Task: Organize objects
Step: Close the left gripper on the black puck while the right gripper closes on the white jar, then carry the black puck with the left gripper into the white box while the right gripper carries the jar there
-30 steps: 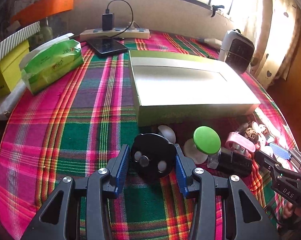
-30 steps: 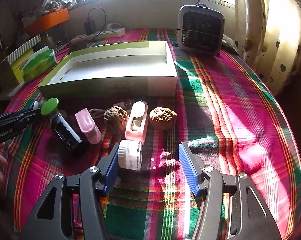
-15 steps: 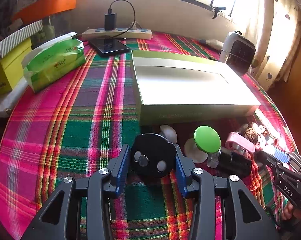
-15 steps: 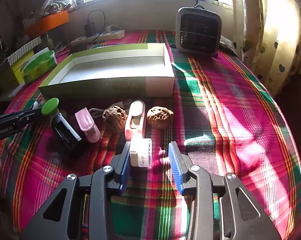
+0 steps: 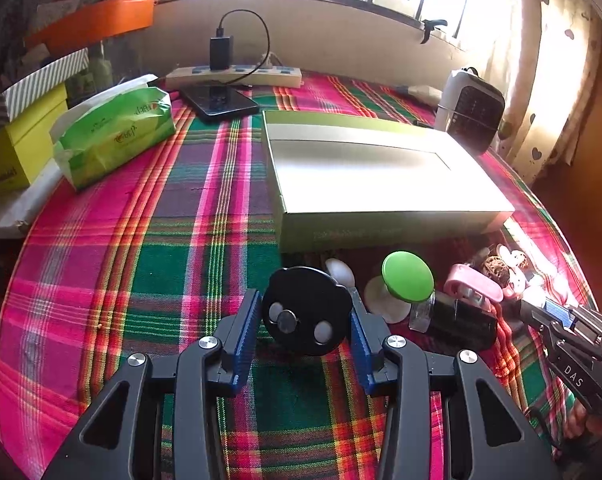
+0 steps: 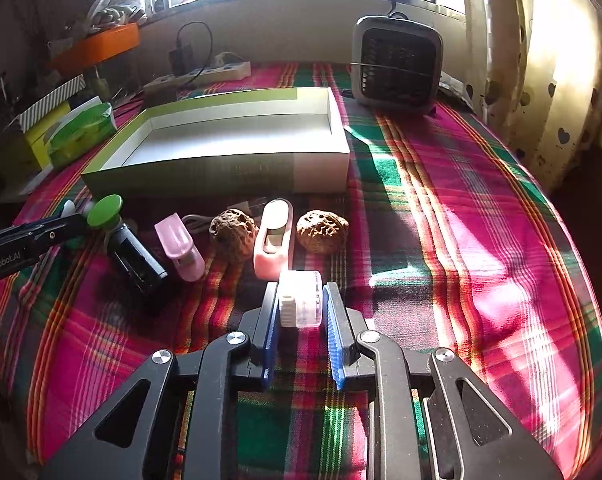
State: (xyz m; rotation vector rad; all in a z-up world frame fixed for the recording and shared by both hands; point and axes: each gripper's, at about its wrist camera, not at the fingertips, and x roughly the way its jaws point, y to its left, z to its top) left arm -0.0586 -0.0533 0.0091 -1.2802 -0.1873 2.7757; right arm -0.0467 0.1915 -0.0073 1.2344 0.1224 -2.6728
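My left gripper (image 5: 303, 316) is shut on a round black disc (image 5: 306, 315) with three small buttons on its face, held just above the plaid cloth in front of the open green-and-white box (image 5: 381, 220). My right gripper (image 6: 299, 306) is shut on a small white roll-shaped case (image 6: 301, 304). Ahead of it lie a pink tape dispenser (image 6: 273, 236), two brown walnuts (image 6: 233, 232) (image 6: 322, 230), a pink clip (image 6: 179, 246), a black stamp (image 6: 135, 262) and a green-capped piece (image 6: 105, 210). The box (image 6: 221, 172) stands empty behind them.
A grey fan heater (image 6: 397, 68) stands at the back right. A green tissue pack (image 5: 113, 136), a yellow box (image 5: 17, 148), a phone (image 5: 219, 102) and a power strip (image 5: 233, 76) sit at the back left. The table edge curves away on the right.
My right gripper has closed from wide open onto the white case, which now stands between the fingers. My left gripper has kept its hold on the black disc and lifted slightly.
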